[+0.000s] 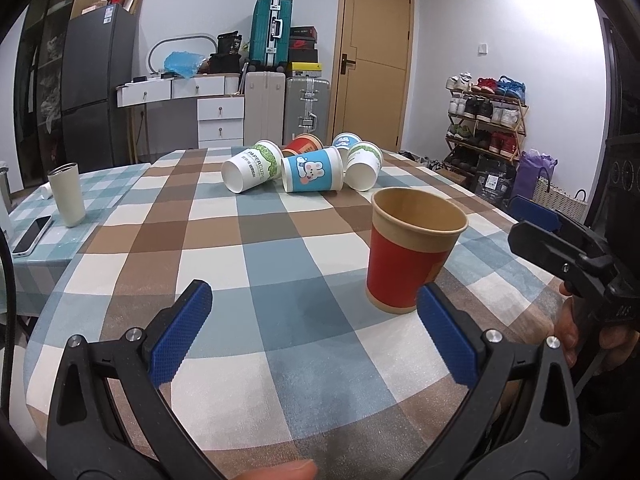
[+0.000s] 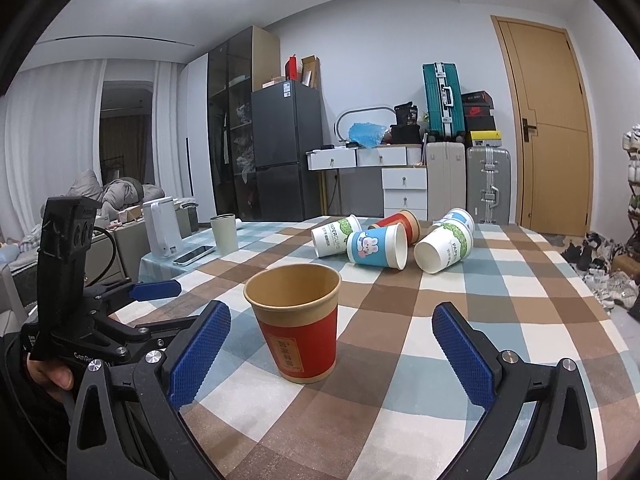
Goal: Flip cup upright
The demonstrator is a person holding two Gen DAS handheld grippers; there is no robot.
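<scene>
**One cup up, five still on their sides**

Both my tongs are spread wide and holding nothing. The right tongs (image 2: pixel 332 356) sit just short of the red cup (image 2: pixel 296 324), which stands upright, mouth up, on the checked tablecloth (image 2: pixel 500 280), touched by neither pad. The left tongs (image 1: pixel 316 328) hang beside it (red cup just off their right pad). Farther back a pile of cups (image 1: pixel 304 166) lies tipped over, so I'd guess the bunny cup (image 2: pixel 376 246) is an easy next grab.
</scene>
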